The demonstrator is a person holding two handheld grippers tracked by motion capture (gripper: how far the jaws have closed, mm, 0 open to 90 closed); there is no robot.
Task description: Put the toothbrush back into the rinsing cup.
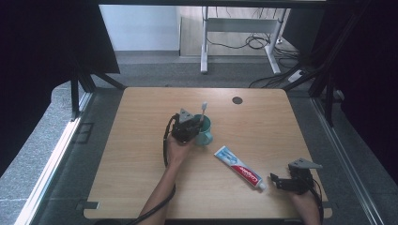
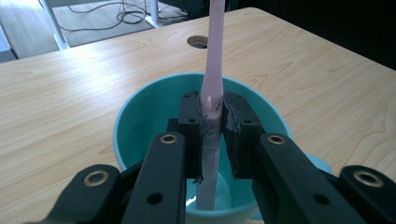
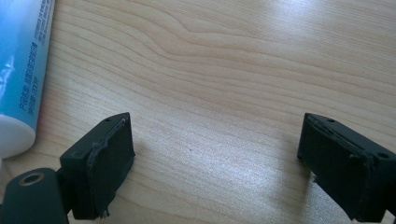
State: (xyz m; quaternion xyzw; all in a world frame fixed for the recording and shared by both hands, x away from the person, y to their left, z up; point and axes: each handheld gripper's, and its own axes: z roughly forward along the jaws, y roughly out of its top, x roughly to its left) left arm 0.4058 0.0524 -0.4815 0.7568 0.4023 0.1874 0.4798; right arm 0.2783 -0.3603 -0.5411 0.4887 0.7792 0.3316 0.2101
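High view showed the left tool (image 1: 187,125) over the teal cup (image 1: 204,132) near the middle of the bench (image 1: 141,164), clamped on a pink toothbrush (image 1: 203,112) that stood upright in the cup, bristles at the top. In the left gripper view the two pads pinched the toothbrush handle above the cup's floor. The right tool (image 1: 281,182) sat at the near right of the bench, jaws spread wide and holding nothing, just beside the cap end of the toothpaste (image 1: 238,167), which lay flat and diagonal.

Toothbrush (image 2: 213,88) in cup (image 2: 140,112); toothpaste (image 1: 238,167) probably right.
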